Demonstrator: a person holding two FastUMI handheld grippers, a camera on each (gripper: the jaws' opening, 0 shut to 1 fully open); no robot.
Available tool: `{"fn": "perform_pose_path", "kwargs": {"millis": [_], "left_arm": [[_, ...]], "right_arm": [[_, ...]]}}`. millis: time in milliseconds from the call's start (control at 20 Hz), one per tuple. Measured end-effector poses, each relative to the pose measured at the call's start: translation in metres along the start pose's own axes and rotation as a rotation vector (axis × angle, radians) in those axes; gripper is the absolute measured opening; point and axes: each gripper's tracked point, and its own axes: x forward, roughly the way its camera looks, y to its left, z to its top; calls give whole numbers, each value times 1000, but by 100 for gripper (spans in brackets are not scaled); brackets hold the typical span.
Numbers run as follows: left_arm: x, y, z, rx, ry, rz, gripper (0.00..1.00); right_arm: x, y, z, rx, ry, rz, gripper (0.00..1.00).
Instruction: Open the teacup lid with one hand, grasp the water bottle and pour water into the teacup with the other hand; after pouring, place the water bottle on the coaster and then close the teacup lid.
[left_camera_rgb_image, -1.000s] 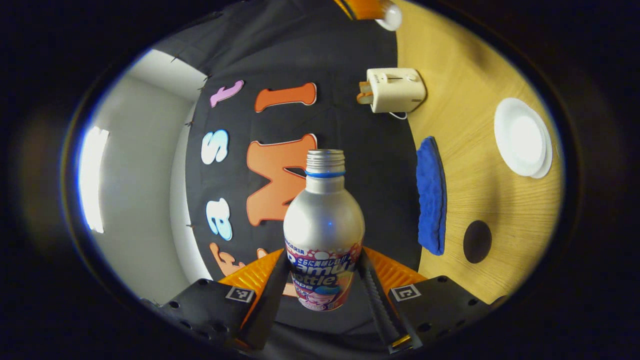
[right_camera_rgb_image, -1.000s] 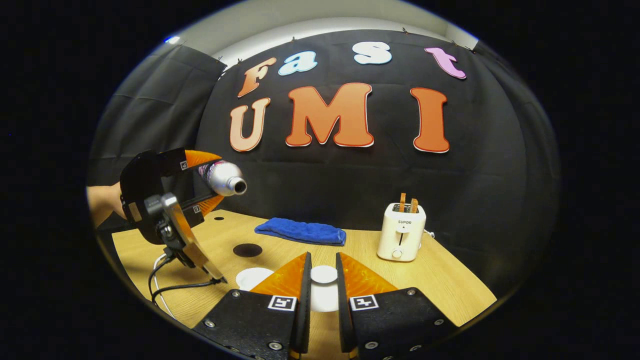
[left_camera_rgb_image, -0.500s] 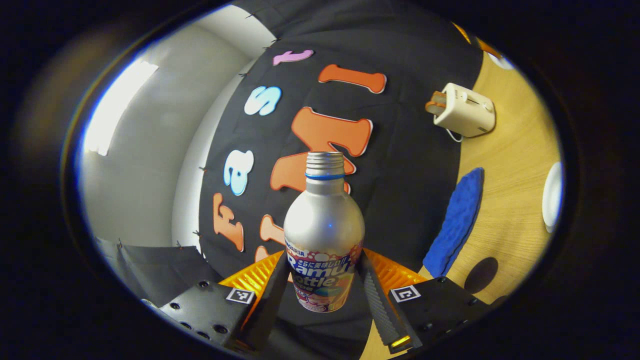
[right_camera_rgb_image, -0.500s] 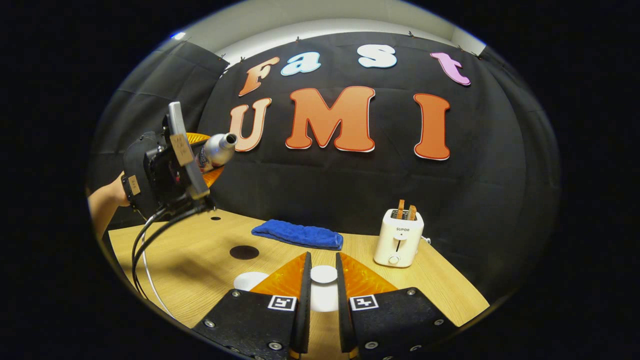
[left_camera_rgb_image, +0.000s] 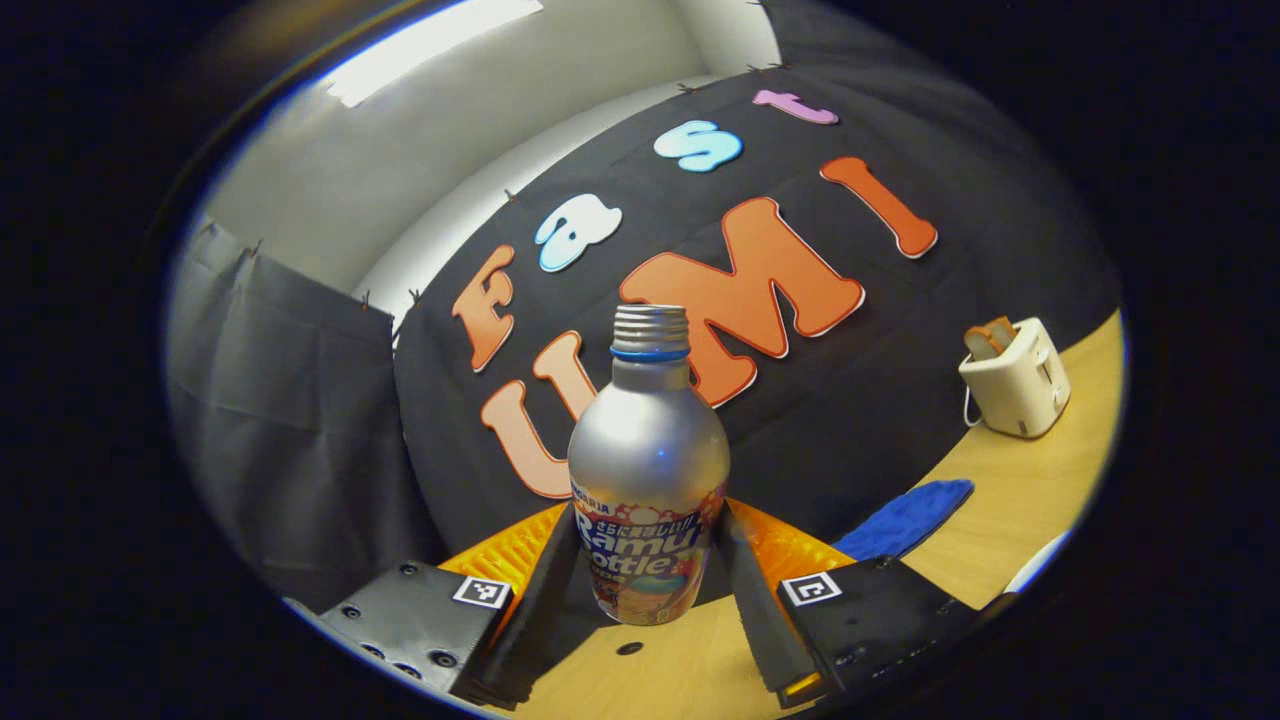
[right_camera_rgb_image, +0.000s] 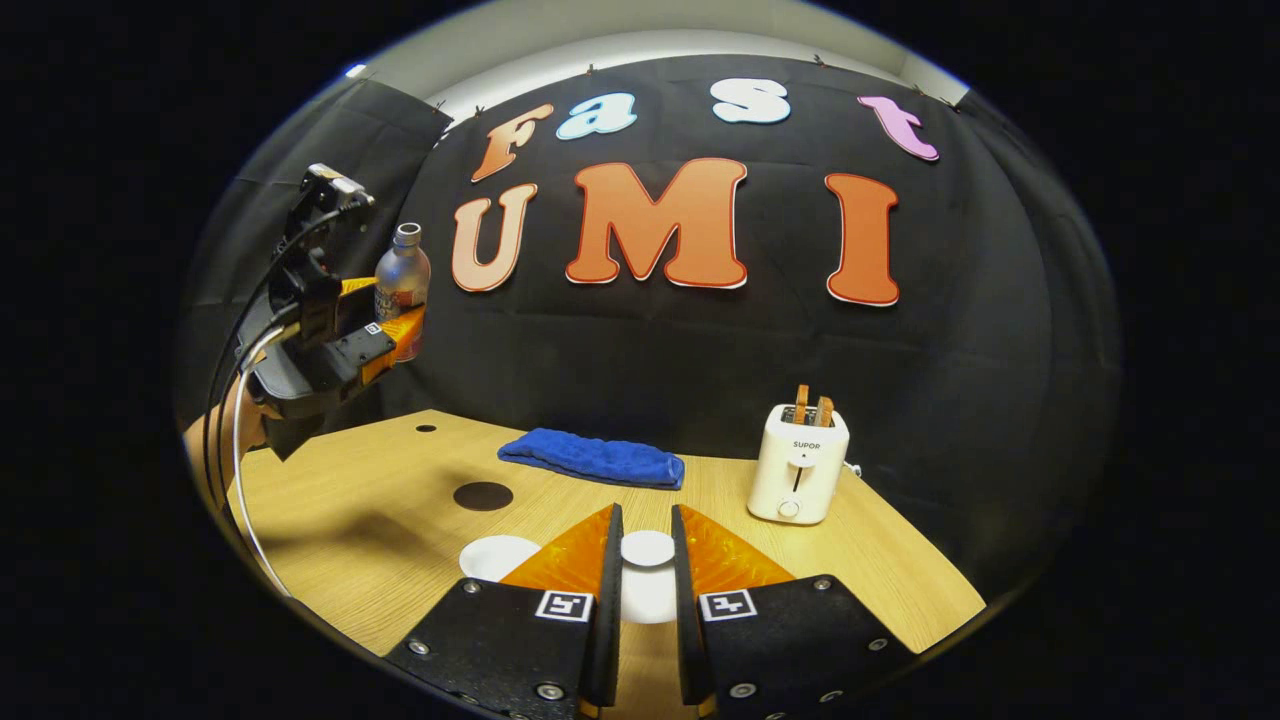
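High above the desk (right_camera_rgb_image: 400, 520), at the left of the right gripper view, the left gripper (left_camera_rgb_image: 645, 575) carries the water bottle (left_camera_rgb_image: 648, 460) upright, its jaws pressed on either side of the labelled lower body so that the uncapped neck points up and nothing can spill. Holding it low on the body leaves the mouth free, which suits pouring, and an upright bottle is what a set-down needs; I judge the pouring is over and the bottle is bound for the coaster (right_camera_rgb_image: 483, 495), the dark disc lying on the desk near the blue cloth (right_camera_rgb_image: 592, 458), well below and apart from the bottle. The right gripper (right_camera_rgb_image: 640, 590) hangs low over the near desk with its jaws closed on the teacup lid (right_camera_rgb_image: 647, 547), a small white disc seen in the narrow gap between them, kept lifted so the cup stays open. A white plate-like piece (right_camera_rgb_image: 497, 556) sits just left of those jaws; whether it is the saucer or the cup's rim I cannot tell. A toaster (right_camera_rgb_image: 800, 465) stands at the back right, clear of the work.
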Motion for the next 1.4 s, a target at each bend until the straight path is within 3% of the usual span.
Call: {"fn": "perform_pose_path", "kwargs": {"millis": [50, 500, 700, 950, 1150, 1300, 1400], "left_arm": [[-1, -3, -8, -45, 28, -3, 83], [3, -69, -72, -421, 209, -145, 87], [9, -85, -91, -566, 259, -198, 83], [14, -96, -125, -599, 356, -178, 84], [19, -116, -153, -602, 438, -212, 88], [23, -125, -171, -593, 482, -222, 82], [27, -134, -177, -591, 495, -246, 86]], "right_arm": [[0, 0, 0, 7, -3, 1, 24], [9, 21, -1, 26, -8, 50, 25], [13, 34, -3, 22, 0, 80, 25], [17, 46, -1, 31, -9, 102, 24], [22, 57, -8, 22, 7, 114, 25], [24, 65, -13, 10, 20, 127, 25], [26, 70, -18, -8, 35, 137, 25]]}}
